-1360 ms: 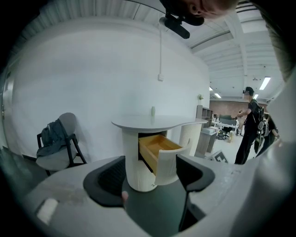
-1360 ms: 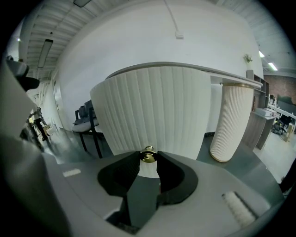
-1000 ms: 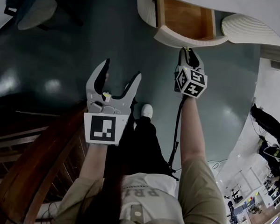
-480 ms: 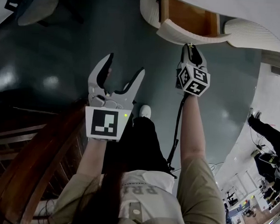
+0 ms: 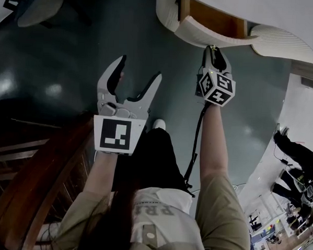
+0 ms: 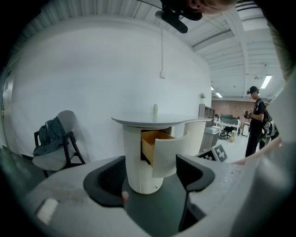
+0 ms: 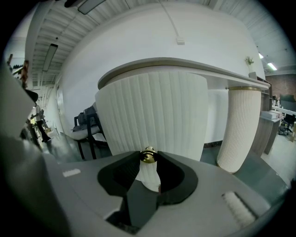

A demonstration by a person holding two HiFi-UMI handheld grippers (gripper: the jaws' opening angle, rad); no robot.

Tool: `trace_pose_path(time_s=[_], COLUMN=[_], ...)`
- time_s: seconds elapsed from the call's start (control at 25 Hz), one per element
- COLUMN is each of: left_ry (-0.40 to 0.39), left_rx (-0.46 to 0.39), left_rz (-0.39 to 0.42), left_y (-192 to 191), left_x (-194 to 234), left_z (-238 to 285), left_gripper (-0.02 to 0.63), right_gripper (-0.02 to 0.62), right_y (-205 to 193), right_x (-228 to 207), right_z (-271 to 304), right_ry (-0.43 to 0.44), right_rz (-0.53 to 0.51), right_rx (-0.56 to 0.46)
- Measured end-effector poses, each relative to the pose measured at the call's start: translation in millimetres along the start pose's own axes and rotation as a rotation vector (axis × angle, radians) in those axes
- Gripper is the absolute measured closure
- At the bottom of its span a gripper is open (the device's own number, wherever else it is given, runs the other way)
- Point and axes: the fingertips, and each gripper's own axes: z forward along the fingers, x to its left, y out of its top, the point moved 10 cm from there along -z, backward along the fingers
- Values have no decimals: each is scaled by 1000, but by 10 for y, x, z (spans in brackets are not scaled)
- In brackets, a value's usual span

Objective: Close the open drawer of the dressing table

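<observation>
**Right gripper on the knob, drawer standing open**

Nearest, in the head view, are the person's own sleeves, dark trousers and one white shoe (image 5: 159,124) on the dark, glossy floor (image 5: 60,64). A brown wooden rail (image 5: 44,178) runs along the lower left, beside the left arm.

The left gripper (image 5: 140,69) is held out over the floor with its jaws wide apart. Nothing is between them; its own view looks through the gap to the table beyond, which it does not touch.

The right gripper (image 5: 213,51) reaches further, up to the drawer front. In its own view the two black jaw tips are closed on a small brass knob (image 7: 148,156), one tip pressed to each side of it. The knob sits on the white ribbed front, which fills most of that view.

The drawer (image 6: 164,155) is pulled out of a round ribbed column under the top of the table (image 6: 138,121). Its curved front stands clear of the column, and the orange-brown wooden inside shows behind it. A second ribbed column (image 7: 240,129) carries the top to the right of the drawer. A small pale thing (image 6: 155,109) stands upright on the top; what it is cannot be told.

Further left, by the white wall, is a chair (image 6: 58,148) with dark cloth draped over its back. Far right, a person (image 6: 255,120) in dark clothes stands in a bright open room.
</observation>
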Motion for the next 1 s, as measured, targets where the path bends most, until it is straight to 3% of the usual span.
trace_pose_path(time_s=[1.0], left_ry=[-12], left_rx=[-21], left_rz=[2], left_y=[148], left_x=[163], left_z=[302], left_gripper=[258], right_gripper=[477], right_y=[152], right_x=[-22], right_z=[215], right_ry=[-10], right_rz=[13], right_rx=[-18])
